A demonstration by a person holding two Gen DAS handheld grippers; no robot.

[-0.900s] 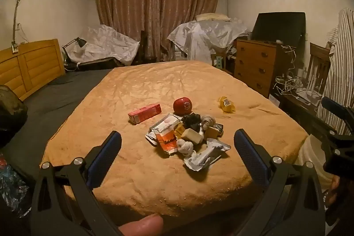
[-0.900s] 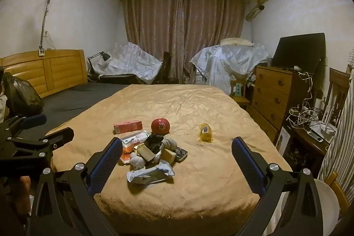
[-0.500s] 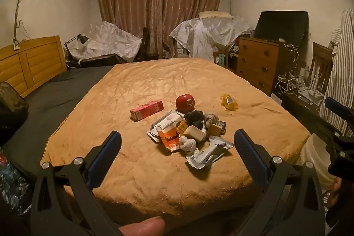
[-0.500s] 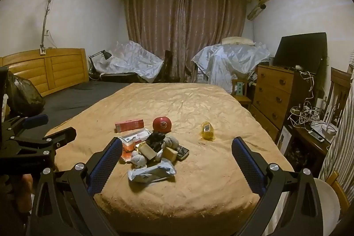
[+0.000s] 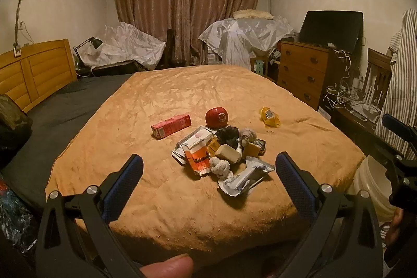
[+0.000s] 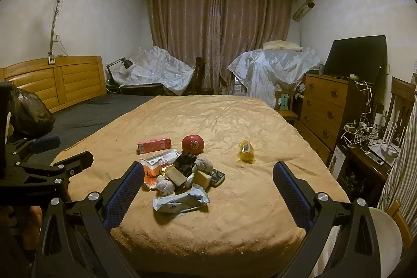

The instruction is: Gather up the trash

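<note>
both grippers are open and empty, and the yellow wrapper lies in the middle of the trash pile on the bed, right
Not quite. Both the left gripper and right gripper are open and empty, but the yellow wrapper lies apart from the trash pile, off to its right, as the right wrist view shows.

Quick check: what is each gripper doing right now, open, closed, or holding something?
Left gripper: open wide, holding nothing, short of the trash pile on the bed.
Right gripper: open wide, holding nothing, also short of the pile.
</note>
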